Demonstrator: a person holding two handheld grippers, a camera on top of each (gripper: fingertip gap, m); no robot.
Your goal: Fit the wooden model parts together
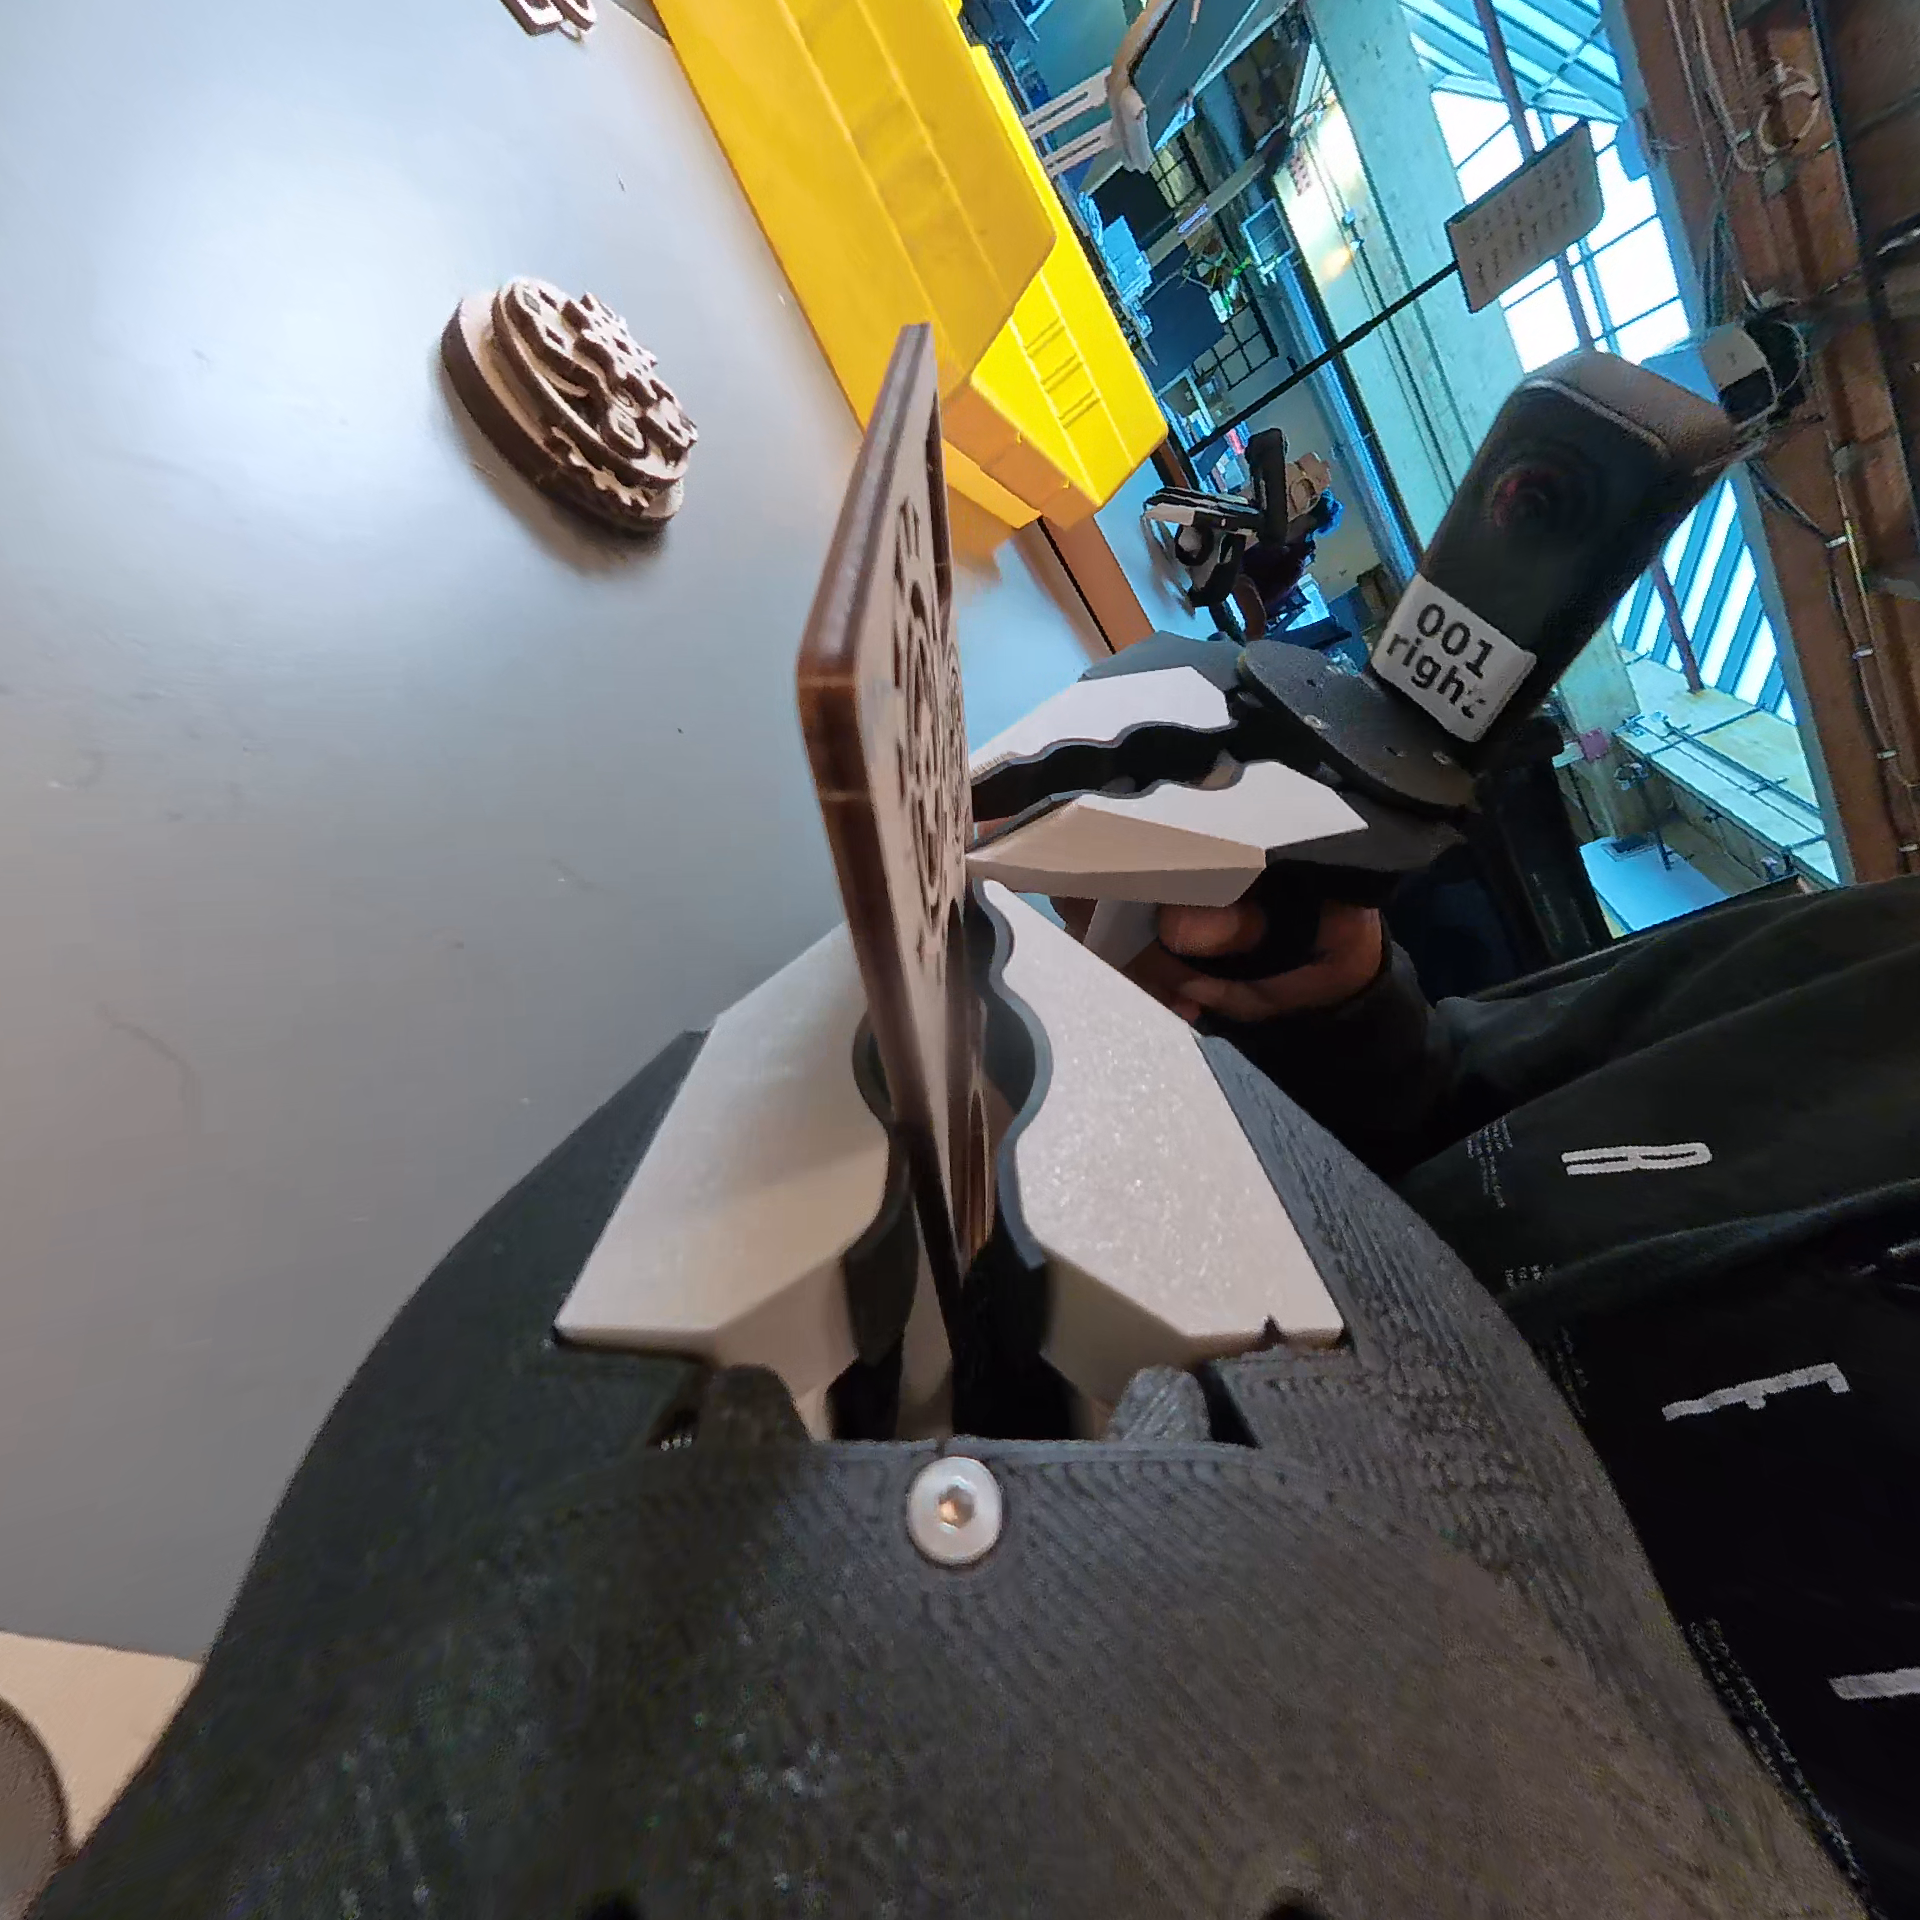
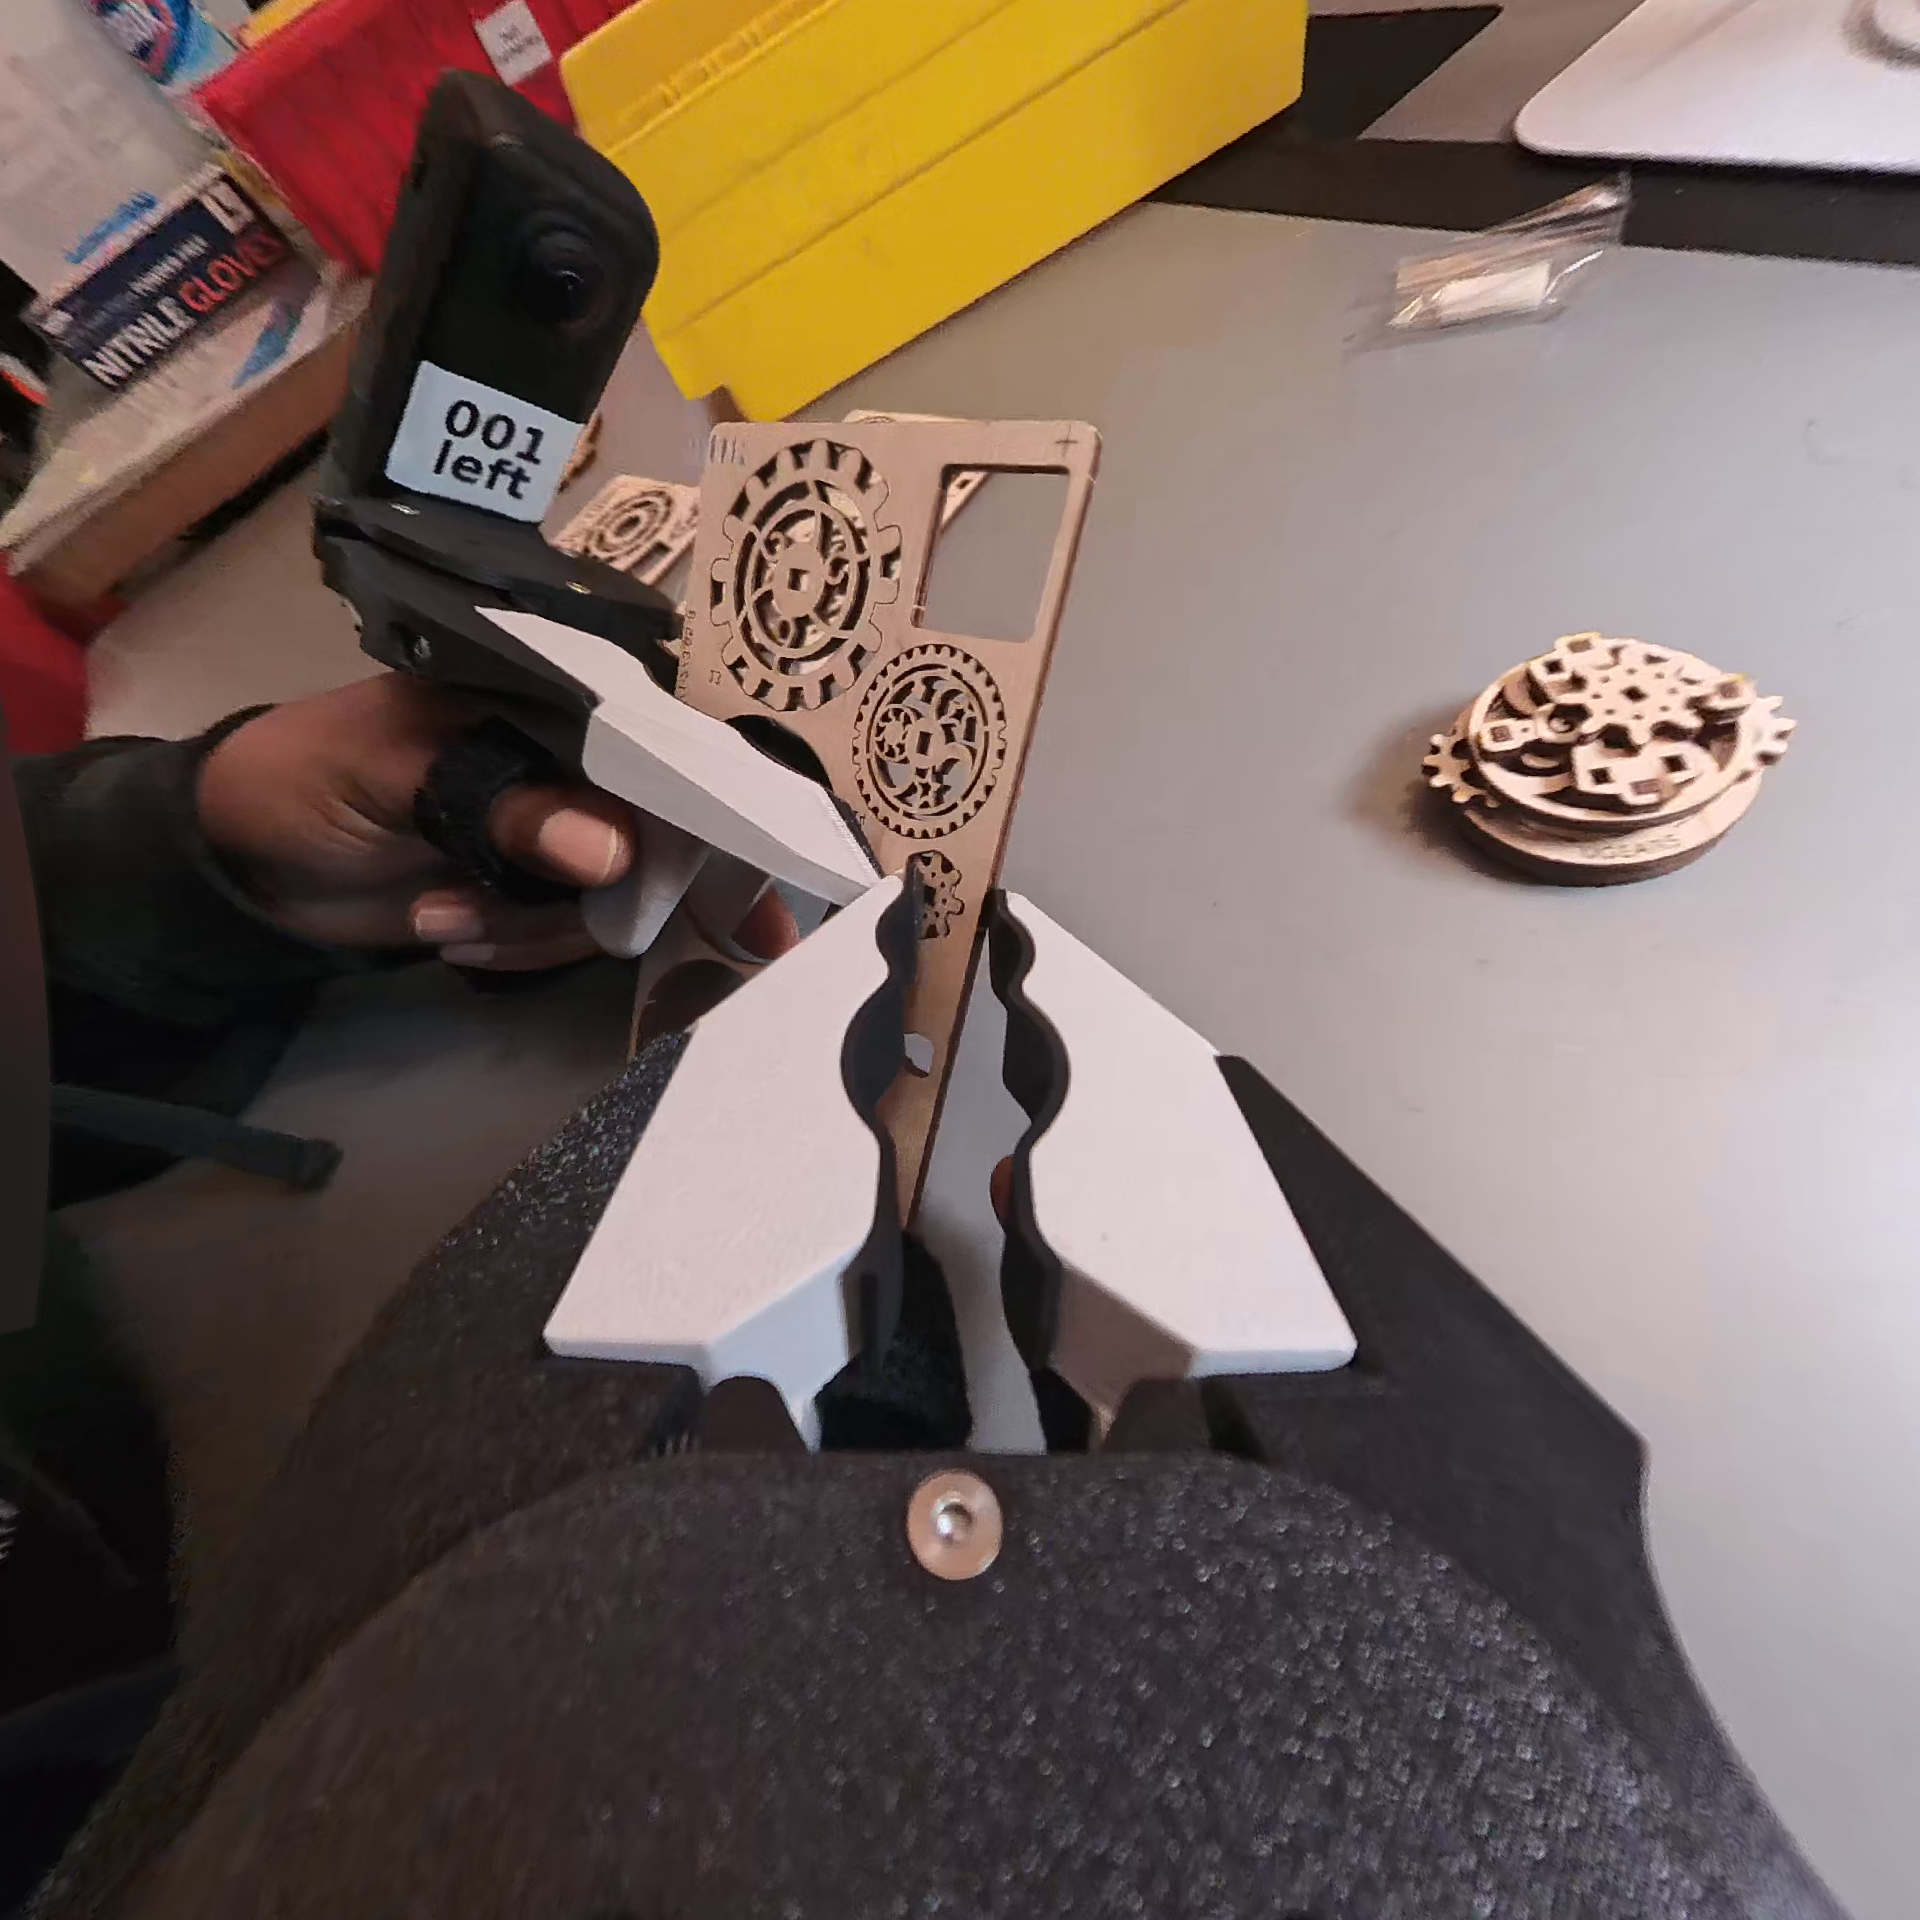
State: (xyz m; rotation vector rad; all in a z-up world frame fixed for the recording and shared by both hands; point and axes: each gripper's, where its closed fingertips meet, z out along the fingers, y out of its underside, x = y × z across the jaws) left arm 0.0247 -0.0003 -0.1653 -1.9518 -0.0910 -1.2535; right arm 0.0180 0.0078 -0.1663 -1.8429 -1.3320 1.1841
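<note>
While clamped on edge in the left tool (image 1: 914, 925), stands raised above the grey worktop (image 1: 260, 727): wooden parts sheet (image 1: 883, 665), thin, laser-cut with gears and one empty rectangular window.

Tools:
- Left tool: narrow, pinching the sheet near its lower edge.
- Right tool (image 2: 948, 894): narrow too, straddling a lower corner of the sheet (image 2: 894, 623). Touches with one pad and shows a sliver of gap at the other, so probably not yet gripping.

Hazards, as judged:
- Cracking of the thin sheet along its cut lines, if twisted between two tools set so close together.
- Loss of a small gear, if popped free at the right tool's tips; likely to drop to the worktop and roll.
- Slipping of the sheet in the left tool, if pushed hard from the side.

Surroundings:
- Assembled round gear model (image 2: 1605, 764), flat on the worktop, well apart from the tools; presumably awaits the next part.
- Second parts sheet (image 2: 634, 525), lying behind the left tool (image 2: 862, 873).
- Yellow bins (image 2: 935, 177) and a red bin (image 2: 343, 114) along the far side.
- Clear bag (image 2: 1486, 270) of small pieces, far off.

Obstruction: only the left tool and the person's hand (image 2: 343, 831), crowding the right tool's approach to the sheet.
</note>
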